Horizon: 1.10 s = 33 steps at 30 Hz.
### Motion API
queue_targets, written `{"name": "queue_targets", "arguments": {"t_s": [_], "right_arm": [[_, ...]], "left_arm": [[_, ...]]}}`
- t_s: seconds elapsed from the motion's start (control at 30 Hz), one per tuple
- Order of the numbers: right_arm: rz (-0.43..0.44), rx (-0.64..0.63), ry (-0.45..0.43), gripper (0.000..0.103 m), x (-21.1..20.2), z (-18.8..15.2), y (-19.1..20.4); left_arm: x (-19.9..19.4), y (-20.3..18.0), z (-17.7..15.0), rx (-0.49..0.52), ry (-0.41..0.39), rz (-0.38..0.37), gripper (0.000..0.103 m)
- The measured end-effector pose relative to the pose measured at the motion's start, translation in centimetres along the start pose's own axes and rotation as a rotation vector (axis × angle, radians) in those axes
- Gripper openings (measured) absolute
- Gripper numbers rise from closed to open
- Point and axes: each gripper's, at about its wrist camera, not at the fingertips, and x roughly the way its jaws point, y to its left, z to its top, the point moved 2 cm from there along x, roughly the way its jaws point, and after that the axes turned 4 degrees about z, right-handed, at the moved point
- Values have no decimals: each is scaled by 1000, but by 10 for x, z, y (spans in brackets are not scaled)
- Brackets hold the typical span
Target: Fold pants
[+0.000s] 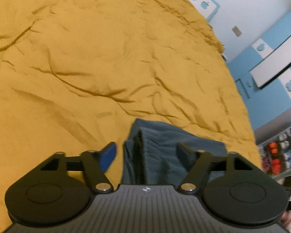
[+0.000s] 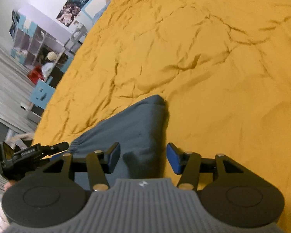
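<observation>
pants (image 1: pixel 161 147): folded blue-grey bundle on the bedspread just ahead of both my grippers; near end cut off behind gripper bodies
left gripper (image 1: pixel 145 151): jaws wide apart, pads clear of cloth, nothing held
right gripper (image 2: pixel 143 155): jaws apart, straddling the pants, not pinching
bedspread (image 1: pixel 87 58): mustard, wrinkled
writing: small white print on the left gripper's body in the right wrist view, too blurred to read

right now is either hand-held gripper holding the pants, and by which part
Neither. The left hand-held gripper and right hand-held gripper both stand open over the blue pants on the yellow bedspread; fabric lies between the pads, but nothing is pinched.
</observation>
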Motion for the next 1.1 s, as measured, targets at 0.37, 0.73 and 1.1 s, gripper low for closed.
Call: {"name": "queue_targets", "arguments": {"t_s": [0.37, 0.73, 1.1], "right_arm": [[165, 218, 49, 55, 5, -22, -27], [186, 256, 132, 38, 47, -20, -28], [144, 253, 149, 26, 54, -21, -23]], "left_arm": [[41, 22, -24, -140, 144, -67, 89], [61, 21, -27, -37, 185, -107, 90], [56, 19, -31, -14, 178, -156, 54]]}}
